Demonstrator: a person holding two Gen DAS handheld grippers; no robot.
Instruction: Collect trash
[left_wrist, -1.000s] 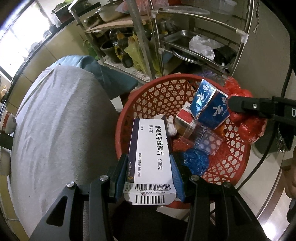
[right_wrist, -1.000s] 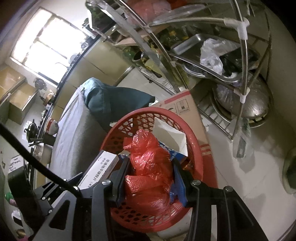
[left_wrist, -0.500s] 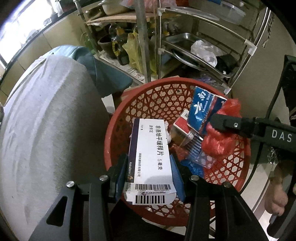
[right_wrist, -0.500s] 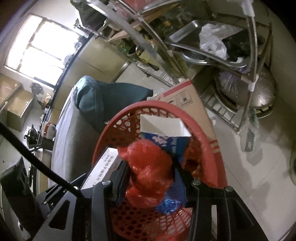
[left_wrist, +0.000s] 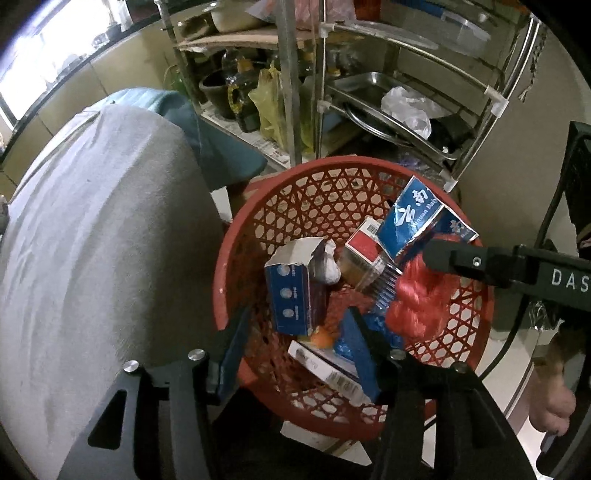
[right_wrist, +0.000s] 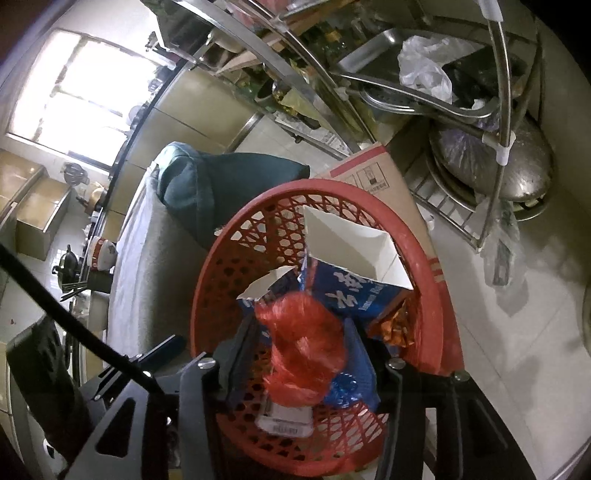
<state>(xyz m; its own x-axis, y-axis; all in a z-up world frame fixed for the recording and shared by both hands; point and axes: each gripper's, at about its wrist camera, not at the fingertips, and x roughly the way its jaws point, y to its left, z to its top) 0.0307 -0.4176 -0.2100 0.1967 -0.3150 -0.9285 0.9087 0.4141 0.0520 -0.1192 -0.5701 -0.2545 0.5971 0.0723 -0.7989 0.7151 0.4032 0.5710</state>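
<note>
Nearest to me, the left tongs (left_wrist: 295, 347) hang spread wide over the near rim of the red basket (left_wrist: 236, 236), with nothing between their blue pads; a white box (left_wrist: 325, 363) with a barcode lies in the basket right under them. Just beyond it stands a torn blue carton (left_wrist: 293, 291), leaning a little.

The right tongs (right_wrist: 301, 354) come in from the right side over the basket, and a crumpled red plastic bag (right_wrist: 303, 347) sits between their fingers. The fingers look some way apart, yet the bag appears to hang from them rather than rest on the pile (I cannot swear to the grip). So the bag lies directly below and ahead of the right tongs, already inside the basket's rim, its long axis hanging roughly downward; the right hand is plainly the nearer one. A release there should let it fall among the other rubbish.

Farther in, a bigger blue carton (right_wrist: 354, 266) leans open-mouthed against the far wall. Behind the basket stands a metal rack (left_wrist: 388, 92).
</note>
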